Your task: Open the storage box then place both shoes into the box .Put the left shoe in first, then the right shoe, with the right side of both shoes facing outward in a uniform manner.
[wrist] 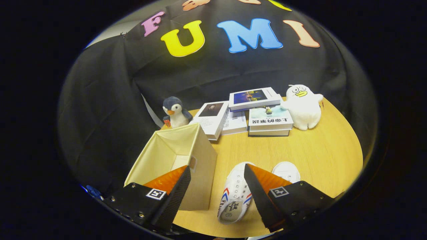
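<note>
Claw (217, 180) spread, wooden table (320, 156), black cloth wall (106, 100)

Even, soft light from above falls on the wooden desk (320, 150), which shows bright and without glare. Shadows are short and faint, the darkest beside the storage box (173, 163). Focus is sharp across the middle. Fisheye distortion bends the desk's edge and stretches the spread fingers of the tool (217, 176) up close.

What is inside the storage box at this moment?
The storage box is open, and the inner walls and floor that show are bare. Its near bottom corner is covered by one finger of the open gripper, so that part cannot be judged.
</note>
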The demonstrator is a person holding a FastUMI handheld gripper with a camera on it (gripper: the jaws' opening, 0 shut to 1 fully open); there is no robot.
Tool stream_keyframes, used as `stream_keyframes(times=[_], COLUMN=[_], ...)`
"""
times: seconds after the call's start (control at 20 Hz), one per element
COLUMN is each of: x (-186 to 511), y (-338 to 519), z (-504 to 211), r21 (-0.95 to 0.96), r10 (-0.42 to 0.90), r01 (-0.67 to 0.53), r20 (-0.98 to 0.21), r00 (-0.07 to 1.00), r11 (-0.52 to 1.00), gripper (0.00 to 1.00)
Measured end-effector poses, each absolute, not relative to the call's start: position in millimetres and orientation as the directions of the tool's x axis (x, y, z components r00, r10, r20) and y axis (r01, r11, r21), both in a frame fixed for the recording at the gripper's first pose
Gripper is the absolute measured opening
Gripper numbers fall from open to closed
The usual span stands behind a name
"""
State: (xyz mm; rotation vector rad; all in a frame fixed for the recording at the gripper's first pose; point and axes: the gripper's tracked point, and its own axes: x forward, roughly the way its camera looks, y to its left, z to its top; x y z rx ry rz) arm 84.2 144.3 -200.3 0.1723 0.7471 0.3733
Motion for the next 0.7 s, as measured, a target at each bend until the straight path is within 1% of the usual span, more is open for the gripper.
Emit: stream_keyframes(times=[0.6, 0.7], x=[75, 73], y=[116, 116], z=[-284, -296], r21=[0.276, 0.298], r10=[0.331, 0.337], r01=[-0.183, -0.159], r20=[-0.772, -0.787], r00=[0.543, 0.517], r11=[0.944, 0.941], gripper=[0.97, 0.97])
